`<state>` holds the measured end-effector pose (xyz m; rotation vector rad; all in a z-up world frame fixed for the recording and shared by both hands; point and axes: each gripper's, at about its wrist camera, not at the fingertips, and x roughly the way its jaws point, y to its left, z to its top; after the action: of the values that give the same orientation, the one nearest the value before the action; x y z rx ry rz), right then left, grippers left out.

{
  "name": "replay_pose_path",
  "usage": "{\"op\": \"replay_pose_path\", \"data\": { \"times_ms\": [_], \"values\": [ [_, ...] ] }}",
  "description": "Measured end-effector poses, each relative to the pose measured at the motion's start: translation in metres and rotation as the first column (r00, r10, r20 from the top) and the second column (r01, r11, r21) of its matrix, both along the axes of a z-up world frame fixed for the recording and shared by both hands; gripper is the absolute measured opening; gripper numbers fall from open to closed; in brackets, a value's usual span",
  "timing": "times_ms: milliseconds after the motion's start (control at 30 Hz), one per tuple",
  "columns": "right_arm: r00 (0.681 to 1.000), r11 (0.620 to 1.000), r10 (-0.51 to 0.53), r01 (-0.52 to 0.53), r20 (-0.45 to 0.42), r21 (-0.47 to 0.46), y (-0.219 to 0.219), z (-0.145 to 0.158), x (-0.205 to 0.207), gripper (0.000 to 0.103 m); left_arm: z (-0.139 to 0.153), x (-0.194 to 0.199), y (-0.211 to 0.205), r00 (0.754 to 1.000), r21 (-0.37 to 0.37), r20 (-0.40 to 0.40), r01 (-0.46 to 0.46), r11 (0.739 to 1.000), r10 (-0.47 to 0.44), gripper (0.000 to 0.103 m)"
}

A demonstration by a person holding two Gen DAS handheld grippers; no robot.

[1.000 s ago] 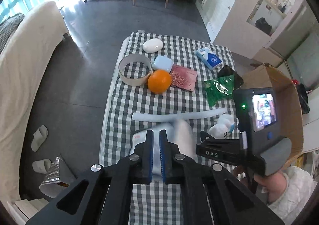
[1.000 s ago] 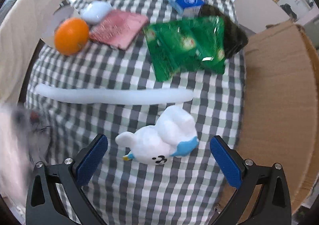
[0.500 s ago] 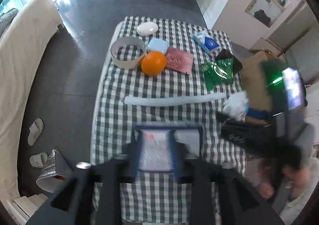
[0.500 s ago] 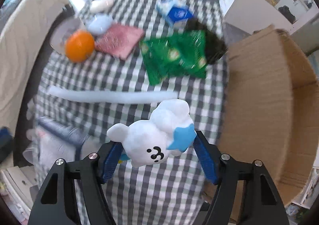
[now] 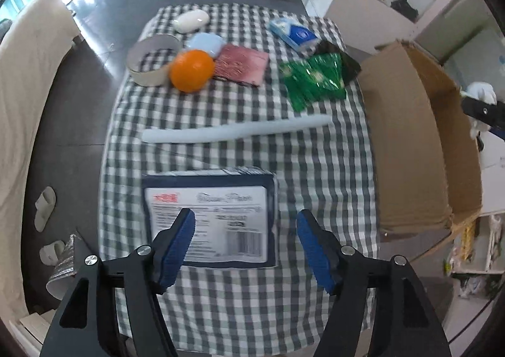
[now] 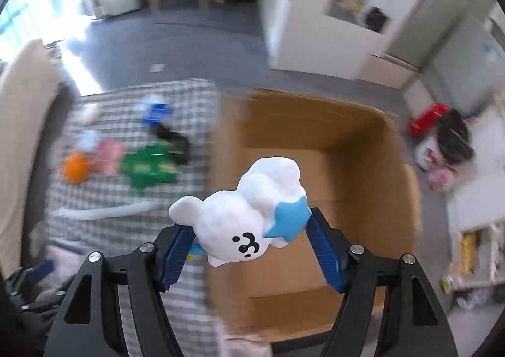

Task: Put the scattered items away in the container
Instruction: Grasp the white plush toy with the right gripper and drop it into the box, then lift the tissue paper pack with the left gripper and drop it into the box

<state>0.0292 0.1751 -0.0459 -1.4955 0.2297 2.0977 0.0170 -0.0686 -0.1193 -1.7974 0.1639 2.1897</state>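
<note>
We saw the right gripper (image 6: 249, 238) clenched on the white plush toy (image 6: 249, 214), its jaws having just closed on it, and it held the toy above the open cardboard box (image 6: 331, 167) beside the checked table (image 6: 126, 230). The left gripper (image 5: 246, 230) had just been opening and stood released over the flat labelled packet (image 5: 208, 218), which lay on the cloth.
</note>
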Motion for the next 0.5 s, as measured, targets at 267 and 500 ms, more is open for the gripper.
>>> {"op": "replay_pose_path", "data": {
  "times_ms": [267,500],
  "values": [
    [0.988,0.994,-0.102,0.097,0.113,0.047,0.034,-0.038,0.030,0.081,-0.022,0.007,0.005,1.000,-0.104,0.003,0.003,0.995,-0.002,0.071],
    [0.998,0.991,0.058,-0.060,-0.019,-0.120,-0.016,-0.014,0.008,0.081,-0.012,-0.004,-0.012,1.000,-0.061,0.001,-0.015,0.998,0.015,0.078]
  ]
}}
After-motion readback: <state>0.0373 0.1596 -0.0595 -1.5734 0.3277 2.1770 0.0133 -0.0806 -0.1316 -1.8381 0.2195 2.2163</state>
